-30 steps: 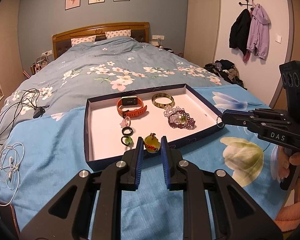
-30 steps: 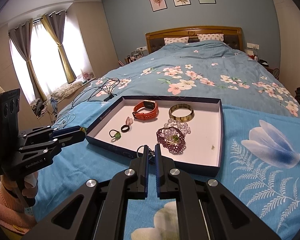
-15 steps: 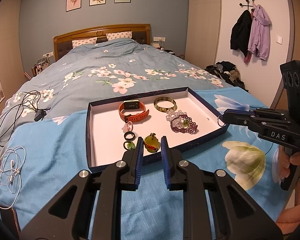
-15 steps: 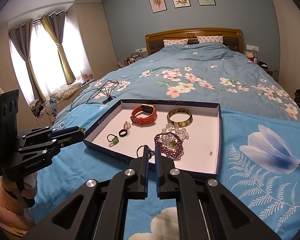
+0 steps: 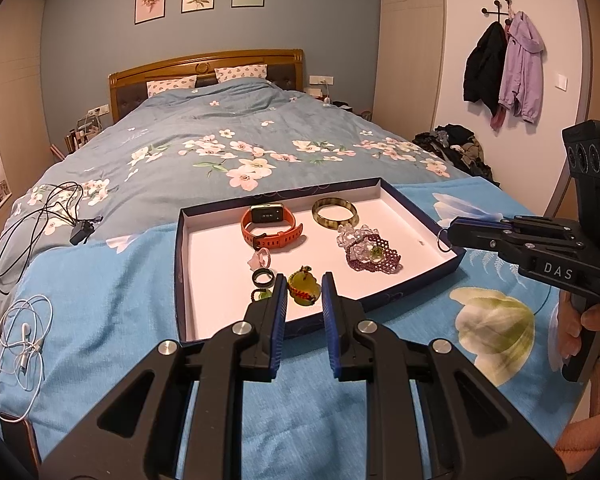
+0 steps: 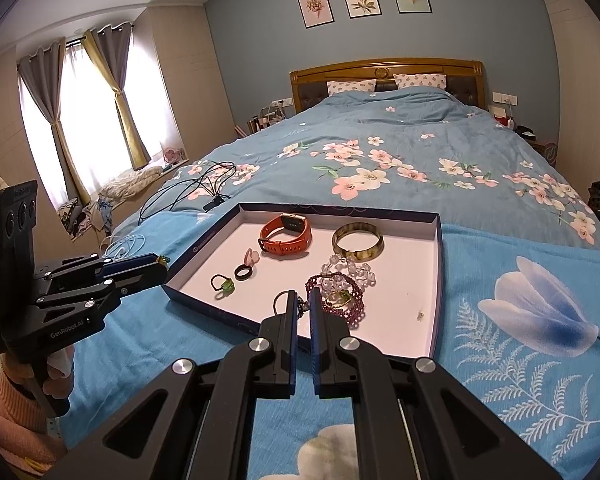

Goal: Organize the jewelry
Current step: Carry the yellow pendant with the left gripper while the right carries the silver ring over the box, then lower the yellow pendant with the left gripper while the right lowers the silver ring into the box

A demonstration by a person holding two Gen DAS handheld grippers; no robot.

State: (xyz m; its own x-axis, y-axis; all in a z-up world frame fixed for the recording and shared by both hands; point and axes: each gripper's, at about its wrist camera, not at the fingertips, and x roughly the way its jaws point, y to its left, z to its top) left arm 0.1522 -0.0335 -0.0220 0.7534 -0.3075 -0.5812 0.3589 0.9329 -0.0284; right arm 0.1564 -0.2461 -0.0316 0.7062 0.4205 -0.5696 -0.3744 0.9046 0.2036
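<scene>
A dark-blue shallow box (image 5: 179,264) with a white floor lies on the bed, also in the right wrist view (image 6: 439,240). In it lie an orange watch (image 5: 270,226), a yellowish bangle (image 5: 334,212), a purple beaded bracelet (image 5: 374,254), clear beads, a pink ring, a black ring (image 5: 263,277) and a green-stone ring (image 6: 222,285). My left gripper (image 5: 304,290) is shut on a yellow-green charm (image 5: 304,283) over the box's near edge. My right gripper (image 6: 303,306) is shut on a metal key ring (image 6: 281,300), seen at its tip in the left wrist view (image 5: 443,239) by the box's right edge.
Black cables with a charger (image 5: 80,232) and white earphones (image 5: 22,332) lie on the bed to the left. The flowered duvet stretches back to the headboard. Coats (image 5: 504,68) hang on the right wall; clothes are piled on the floor below.
Both grippers have drawn back a little from the box, each keeping its hold. The jewelry in the box has not moved.
</scene>
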